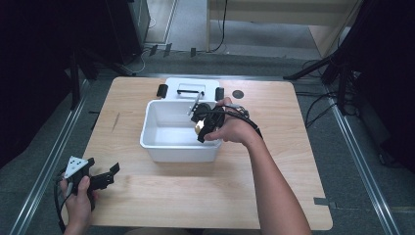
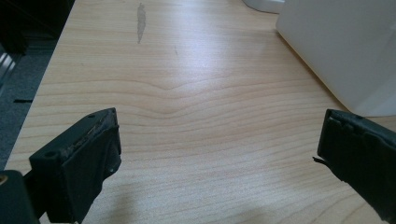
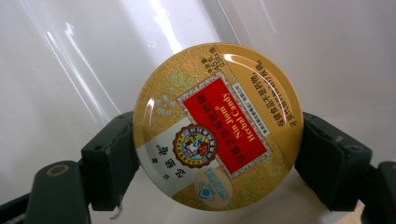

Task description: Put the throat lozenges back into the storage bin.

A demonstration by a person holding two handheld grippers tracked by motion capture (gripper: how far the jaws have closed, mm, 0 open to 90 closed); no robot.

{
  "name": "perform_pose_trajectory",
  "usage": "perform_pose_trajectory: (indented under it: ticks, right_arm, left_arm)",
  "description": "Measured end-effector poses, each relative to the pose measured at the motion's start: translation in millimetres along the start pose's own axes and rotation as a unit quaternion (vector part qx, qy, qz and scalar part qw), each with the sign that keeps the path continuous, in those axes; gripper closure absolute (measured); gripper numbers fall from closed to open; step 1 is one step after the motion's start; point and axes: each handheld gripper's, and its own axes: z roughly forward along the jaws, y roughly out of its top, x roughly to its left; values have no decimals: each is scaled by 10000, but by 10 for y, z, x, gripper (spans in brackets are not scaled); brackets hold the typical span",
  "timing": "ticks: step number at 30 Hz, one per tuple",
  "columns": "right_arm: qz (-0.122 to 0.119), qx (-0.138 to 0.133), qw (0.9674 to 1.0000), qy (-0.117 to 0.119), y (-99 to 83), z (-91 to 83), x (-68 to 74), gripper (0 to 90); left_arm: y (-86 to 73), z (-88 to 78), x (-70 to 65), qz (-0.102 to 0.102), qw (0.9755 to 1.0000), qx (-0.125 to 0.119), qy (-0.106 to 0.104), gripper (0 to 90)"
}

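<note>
Wooden table [image 1: 147, 196]: I held right gripper [image 1: 201, 128] clamped on candy tin [image 3: 218, 126] over white bin [image 1: 161, 139]; left gripper [image 1: 105, 178] gaped empty. Next: lower, release.

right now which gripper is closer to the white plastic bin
Right. The right gripper reaches into the white plastic bin, gripping a round gold candy tin; the left gripper rests open on the table, short of it.
</note>
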Motion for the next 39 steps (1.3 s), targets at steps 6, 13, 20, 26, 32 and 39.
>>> perform_pose_trajectory:
  ticks: [6, 13, 20, 26, 32, 39]
  right_arm:
    - [-114, 129, 9998, -99, 16, 65, 18, 203]
    - [-630, 106, 9979, -93, 8, 87, 19, 203]
    - [-763, 260, 9965, -232, 25, 117, 36, 196]
    - [-651, 233, 9975, -161, 24, 105, 24, 171]
    - [-429, -32, 9990, -123, 25, 10, 17, 201]
    - [-4, -443, 9990, -22, 10, -220, -3, 242]
  left_arm:
    - [0, 0, 0, 2, 10000, 1, -4, 0]
    - [1, 0, 1, 6, 10000, 14, -8, 0]
    - [1, 0, 0, 3, 10000, 12, -17, 0]
    - [1, 1, 1, 4, 10000, 21, -22, 0]
    - [1, 1, 2, 6, 10000, 24, -28, 0]
    - [2, 3, 2, 12, 10000, 28, -31, 0]
